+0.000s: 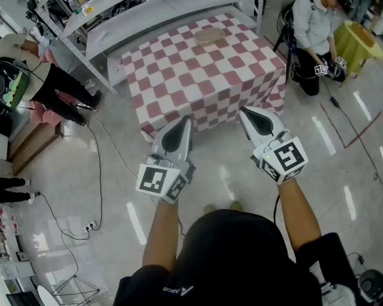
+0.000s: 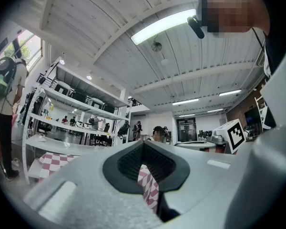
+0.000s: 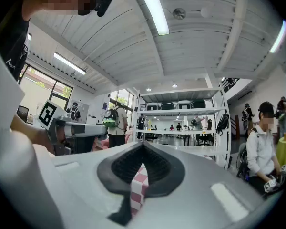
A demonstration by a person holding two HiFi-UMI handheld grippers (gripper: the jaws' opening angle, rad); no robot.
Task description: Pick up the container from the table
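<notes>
The container point(image 1: 209, 36), a flat tan box, lies near the far edge of a table point(image 1: 179, 88) covered in red-and-white checked cloth. Both grippers hover over the floor, short of the table's near edge and well apart from the container. My left gripper point(image 1: 186, 120) is shut with nothing between its jaws; in the left gripper view its tips point(image 2: 143, 142) meet and only a strip of the checked cloth shows below them. My right gripper point(image 1: 242, 111) is likewise shut and empty, its tips point(image 3: 143, 144) touching. The container is hidden in both gripper views.
A white metal shelving rack point(image 1: 147, 5) stands just behind the table. A person point(image 1: 316, 30) crouches at the right beside a yellow object point(image 1: 357, 40). Another person with a backpack point(image 1: 25, 75) stands at the left. A cable point(image 1: 99, 171) runs across the glossy floor.
</notes>
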